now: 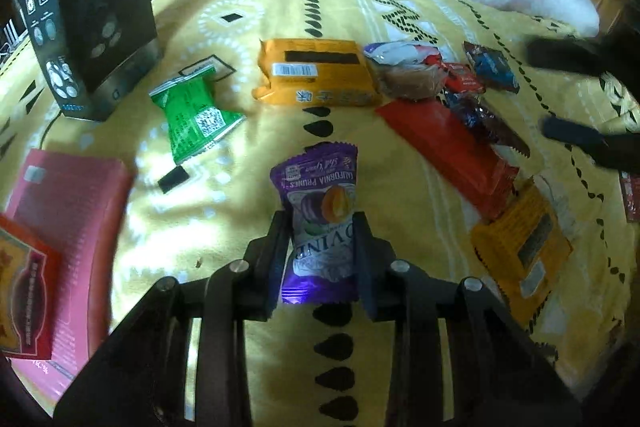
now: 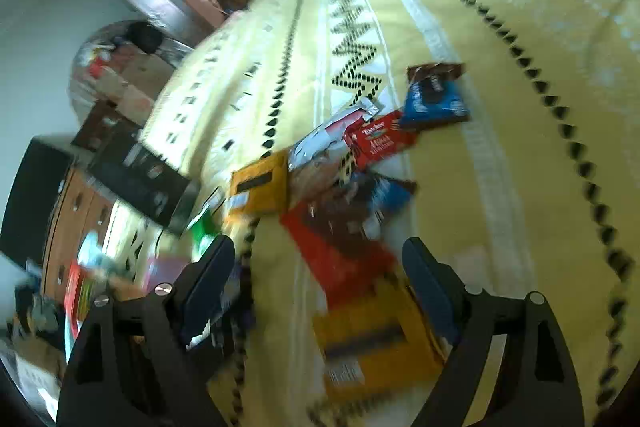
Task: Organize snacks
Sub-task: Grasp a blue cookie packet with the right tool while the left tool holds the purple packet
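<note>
My left claw is clamped on the purple prune pouch, the two pads pressing its sides near the lower half. The pouch is glossy purple with a pale panel, a picture of a plum and an orange half fruit, and the words "California Prunes" printed upside down to me. Its crimped far end points away from me, over the yellow patterned bedspread.

Beyond it lie a green sachet to the left and an orange-yellow pack with a barcode straight ahead. To the right is a crowded run: a bread bag touching the orange-yellow pack, small red and blue wrappers, a long red pack and a second yellow pack. A tall black box stands upright at far left, and a pink box with a red carton on it lies at near left.

My right claw is wide apart with nothing between its pads, hanging above the long red pack and the second yellow pack; this view is blurred. A blue cookie packet lies farther off.
</note>
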A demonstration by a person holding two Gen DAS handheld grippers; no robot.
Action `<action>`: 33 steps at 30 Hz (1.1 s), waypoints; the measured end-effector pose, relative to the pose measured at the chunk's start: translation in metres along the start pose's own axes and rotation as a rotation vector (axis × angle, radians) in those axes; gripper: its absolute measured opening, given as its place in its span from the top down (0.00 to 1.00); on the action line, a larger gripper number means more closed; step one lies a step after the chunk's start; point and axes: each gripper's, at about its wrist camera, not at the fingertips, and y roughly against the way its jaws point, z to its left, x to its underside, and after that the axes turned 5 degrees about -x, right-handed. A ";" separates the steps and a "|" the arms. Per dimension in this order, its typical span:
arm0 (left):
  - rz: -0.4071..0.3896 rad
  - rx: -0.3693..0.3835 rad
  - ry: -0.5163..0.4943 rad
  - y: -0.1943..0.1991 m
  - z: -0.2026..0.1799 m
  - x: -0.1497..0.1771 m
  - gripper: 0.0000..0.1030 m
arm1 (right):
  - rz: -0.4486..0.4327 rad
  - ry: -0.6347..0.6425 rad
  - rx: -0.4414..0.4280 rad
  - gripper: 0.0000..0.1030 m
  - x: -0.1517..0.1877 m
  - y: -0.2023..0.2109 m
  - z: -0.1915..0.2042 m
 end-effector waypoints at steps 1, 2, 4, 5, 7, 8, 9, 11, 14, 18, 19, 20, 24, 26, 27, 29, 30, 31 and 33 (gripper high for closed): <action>-0.001 -0.001 -0.004 -0.001 -0.001 0.000 0.69 | 0.013 -0.012 0.031 0.14 -0.007 -0.011 0.000; -0.003 -0.002 -0.006 -0.001 -0.001 0.001 0.69 | 0.031 -0.016 0.068 0.14 -0.013 -0.023 -0.001; -0.002 0.006 0.003 -0.002 0.000 0.001 0.69 | 0.067 -0.018 0.128 0.19 -0.015 -0.041 -0.005; -0.002 0.010 0.007 -0.003 0.000 0.001 0.69 | 0.092 -0.021 0.146 0.29 -0.012 -0.050 -0.009; -0.005 0.015 0.009 -0.003 0.001 0.002 0.69 | 0.106 -0.016 0.156 0.34 -0.004 -0.056 -0.016; -0.005 0.017 0.011 -0.003 0.002 0.002 0.69 | 0.102 0.012 0.180 0.41 0.001 -0.057 -0.017; -0.005 0.020 0.014 -0.003 0.003 0.002 0.69 | 0.094 0.042 0.192 0.48 0.006 -0.056 -0.017; -0.006 0.024 0.019 -0.003 0.003 0.002 0.69 | 0.086 0.082 0.181 0.57 0.012 -0.048 -0.015; -0.006 0.025 0.025 -0.004 0.004 0.002 0.69 | 0.067 0.165 0.182 0.72 0.019 -0.029 -0.007; -0.006 0.027 0.030 -0.004 0.004 0.003 0.68 | 0.033 0.302 0.254 0.82 0.027 -0.008 0.002; -0.006 0.028 0.032 -0.004 0.004 0.003 0.68 | 0.037 0.319 0.266 0.82 0.029 -0.008 0.000; -0.006 0.030 0.034 -0.005 0.004 0.003 0.68 | 0.050 0.320 0.266 0.82 0.032 -0.009 -0.005; -0.014 0.034 0.031 -0.006 0.005 0.005 0.66 | 0.091 0.289 0.214 0.82 0.037 -0.012 -0.023; -0.018 0.038 0.031 -0.006 0.005 0.006 0.66 | 0.092 0.306 0.188 0.73 0.038 -0.009 -0.026; -0.019 0.039 0.031 -0.006 0.005 0.006 0.66 | 0.093 0.321 0.179 0.60 0.040 -0.004 -0.027; -0.022 0.035 0.028 -0.006 0.004 0.007 0.66 | 0.070 0.352 0.189 0.47 0.042 0.007 -0.028; -0.023 0.031 0.026 -0.007 0.003 0.007 0.65 | 0.058 0.368 0.194 0.47 0.041 0.013 -0.027; -0.024 0.028 0.024 -0.006 0.002 0.007 0.65 | 0.048 0.380 0.188 0.47 0.039 0.018 -0.026; -0.025 0.023 0.020 -0.006 0.001 0.007 0.65 | 0.029 0.442 0.184 0.46 0.032 0.023 -0.018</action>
